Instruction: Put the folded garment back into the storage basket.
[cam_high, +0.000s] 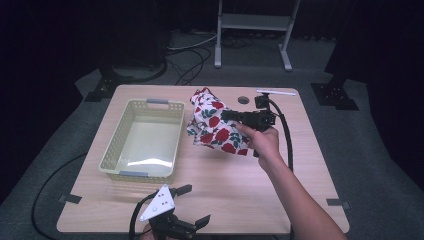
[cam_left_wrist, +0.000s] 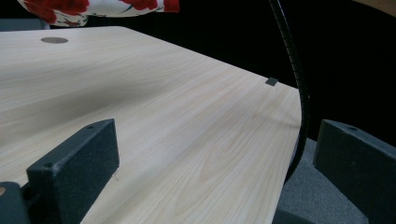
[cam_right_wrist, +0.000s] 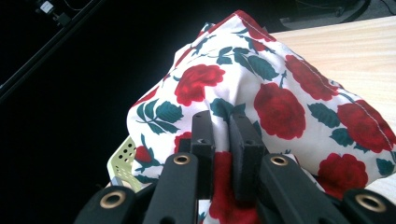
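A white cloth with red roses and green leaves (cam_high: 212, 125) hangs lifted over the wooden table (cam_high: 235, 175), just right of a pale yellow basket (cam_high: 120, 145). My right gripper (cam_high: 226, 116) is shut on a fold of the cloth (cam_right_wrist: 261, 88); its black jaws pinch the fabric (cam_right_wrist: 223, 135) between them. My left gripper (cam_high: 192, 205) rests at the table's front edge with its jaws wide apart and nothing between them. In the left gripper view the two jaws frame bare wood (cam_left_wrist: 187, 140), and the cloth's hem (cam_left_wrist: 93, 9) hangs at the top.
The basket's inside is bare and its corner (cam_right_wrist: 123, 161) peeks out under the cloth. A black cable (cam_high: 287, 140) trails from the right gripper along the table's right side. A round hole (cam_high: 243, 100) and a white strip (cam_high: 276, 92) lie at the far edge.
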